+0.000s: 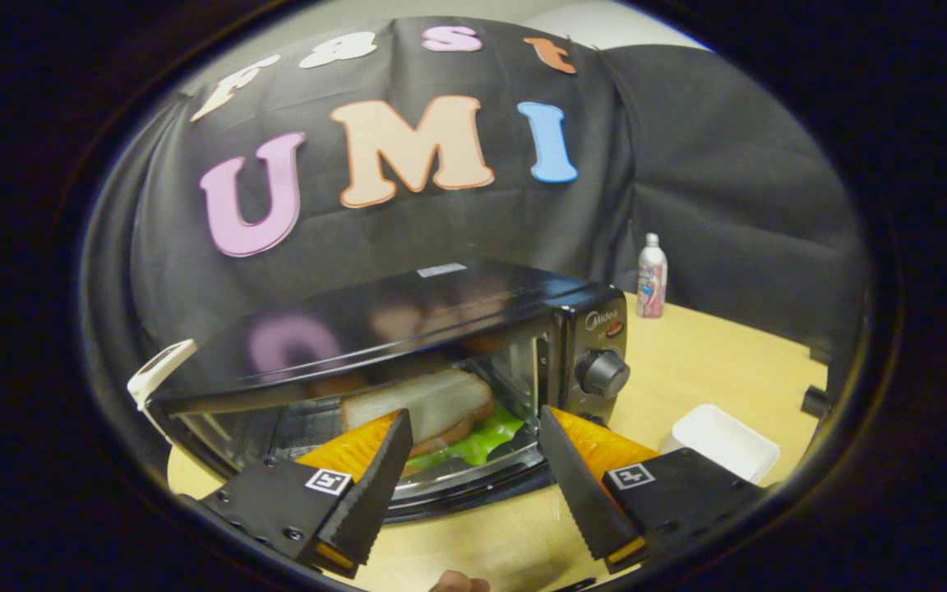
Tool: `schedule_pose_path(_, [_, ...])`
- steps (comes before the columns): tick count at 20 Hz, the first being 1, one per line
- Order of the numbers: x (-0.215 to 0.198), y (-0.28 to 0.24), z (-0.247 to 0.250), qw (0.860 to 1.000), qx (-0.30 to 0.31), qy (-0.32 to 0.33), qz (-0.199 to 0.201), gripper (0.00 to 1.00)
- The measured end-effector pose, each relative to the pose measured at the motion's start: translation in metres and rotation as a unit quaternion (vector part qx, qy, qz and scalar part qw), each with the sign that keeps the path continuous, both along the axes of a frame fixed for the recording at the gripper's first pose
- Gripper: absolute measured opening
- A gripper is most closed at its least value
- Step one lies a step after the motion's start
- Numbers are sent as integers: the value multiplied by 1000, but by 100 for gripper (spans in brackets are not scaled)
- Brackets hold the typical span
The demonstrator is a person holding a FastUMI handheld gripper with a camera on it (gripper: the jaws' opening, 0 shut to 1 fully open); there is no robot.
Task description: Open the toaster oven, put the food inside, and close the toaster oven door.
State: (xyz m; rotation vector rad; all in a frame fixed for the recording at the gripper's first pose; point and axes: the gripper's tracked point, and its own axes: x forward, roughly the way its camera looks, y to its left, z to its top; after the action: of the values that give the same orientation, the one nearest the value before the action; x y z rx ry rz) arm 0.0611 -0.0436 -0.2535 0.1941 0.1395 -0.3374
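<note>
Wooden table (712, 362) — toaster oven (408, 329), bottle (652, 286), white tray (724, 440)

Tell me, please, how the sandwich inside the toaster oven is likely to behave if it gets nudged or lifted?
The sandwich looks soft: thick pale bread that would probably dent under the open tongs. Its layers appear loosely stacked, with green lettuce sticking out, so a push may slide them apart. It likely weighs little, so it could skid on the toaster oven tray.
</note>
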Motion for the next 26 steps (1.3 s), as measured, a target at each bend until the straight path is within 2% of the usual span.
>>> schedule_pose_path(3, [-37,18,14,999,-38,6,37,98])
schedule_pose_path(6, [-79,26,16,997,-55,19,57,98])
schedule_pose_path(10, [-135,32,-12,993,-76,66,69,98])
schedule_pose_path(17, [-193,62,-81,976,-99,162,104,99])
schedule_pose_path(20, [-195,75,-108,968,-104,196,121,100])
schedule_pose_path(26, [-169,116,-139,956,-97,225,163,100])
